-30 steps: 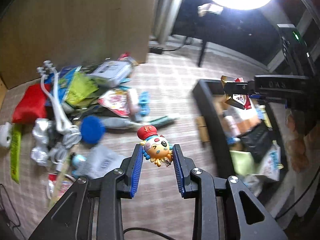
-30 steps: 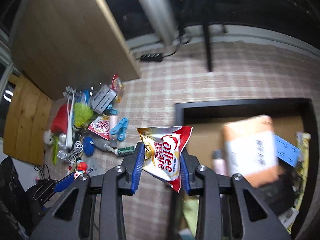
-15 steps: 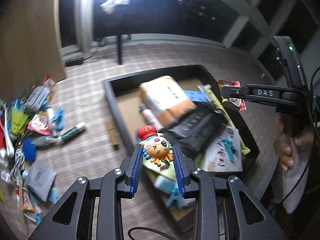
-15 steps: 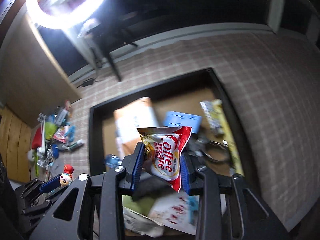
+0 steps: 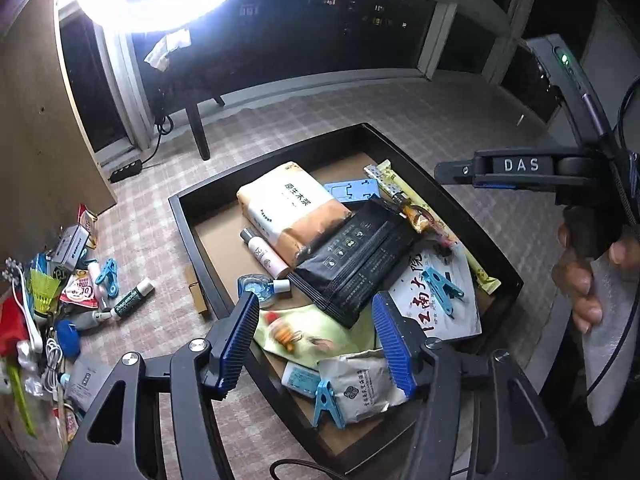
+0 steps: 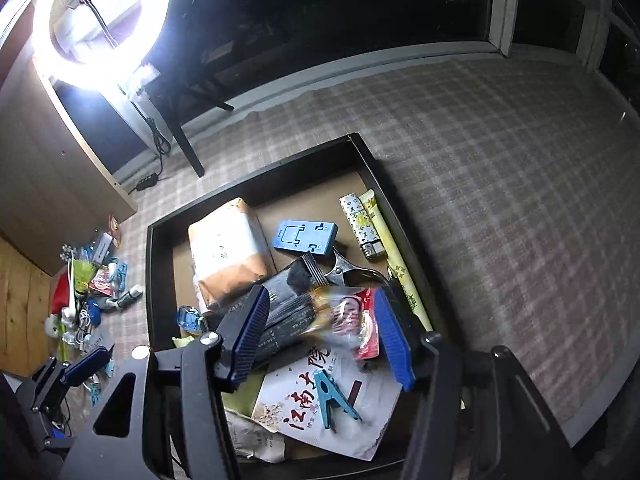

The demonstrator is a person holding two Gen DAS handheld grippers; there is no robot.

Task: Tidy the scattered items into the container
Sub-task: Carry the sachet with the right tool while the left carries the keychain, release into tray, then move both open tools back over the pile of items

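Both grippers hang over the black tray (image 5: 188, 236) (image 6: 149, 280), which holds several packets and clips. My left gripper (image 5: 317, 342) has its jaws opening with nothing between the pads. The small cartoon figure with a red cap (image 5: 283, 327) lies below it on a green packet in the tray. My right gripper (image 6: 320, 330) also has its jaws opening. The red and white coffee creamer sachet (image 6: 352, 320) is blurred between its pads, loose from the left pad and dropping onto the black packet (image 6: 288, 312). The right gripper (image 5: 460, 169) also shows in the left wrist view.
A pile of scattered items (image 5: 60, 288) (image 6: 88, 292) lies on the checked floor left of the tray, beside a wooden cabinet (image 5: 36, 140). A ring light (image 6: 100, 20) on a stand glares at the back. A person's hand (image 5: 588, 276) holds the right gripper.
Both grippers moved from the pile to above the tray. Both jaws opened: the figure left the left gripper and landed in the tray, and the sachet slipped from the right one.
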